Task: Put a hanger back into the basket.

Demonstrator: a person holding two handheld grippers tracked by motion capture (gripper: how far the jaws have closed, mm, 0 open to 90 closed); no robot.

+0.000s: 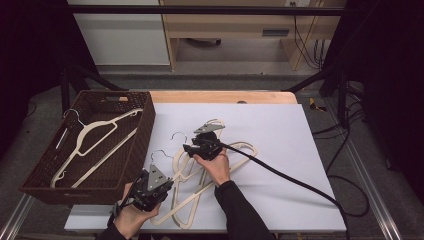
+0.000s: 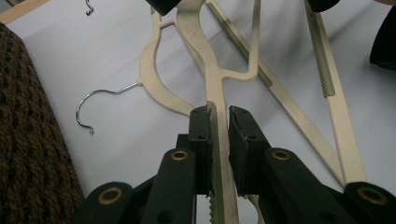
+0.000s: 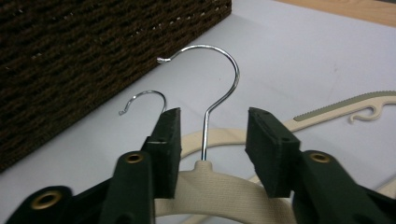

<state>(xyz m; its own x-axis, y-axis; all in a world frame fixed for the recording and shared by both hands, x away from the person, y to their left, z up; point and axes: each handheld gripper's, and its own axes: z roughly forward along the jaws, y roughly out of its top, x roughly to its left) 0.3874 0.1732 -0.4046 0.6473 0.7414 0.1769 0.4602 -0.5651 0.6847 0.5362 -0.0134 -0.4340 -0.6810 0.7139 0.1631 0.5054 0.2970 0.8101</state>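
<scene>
Separating one hanger from the overlapping pile on the white board (image 1: 280, 130) is the step in hand, judging by both grips. The left gripper (image 1: 152, 184), at lower left of the high view, is clamped on a cream hanger arm (image 2: 219, 140); in the left gripper view its pads press both sides of that bar. The right gripper (image 1: 192, 149), at frame centre, has its jaws apart and straddling the neck (image 3: 205, 165) of the top hanger, with the wire hook (image 3: 219, 79) rising between them, untouched by either pad.

Recommended procedure:
- Centre the right jaws on the plastic neck, not the thin wire, which would likely slip or twist.
- Close fully before lifting.
- Keep the left clamp firm so the lower hangers stay down.
- Lift the neck straight up, watching that the second hook (image 3: 144, 100), just beside the left jaw, does not snag.

The basket (image 1: 145, 130), at left, already holds one hanger (image 1: 95, 140) and is the probable destination.
</scene>
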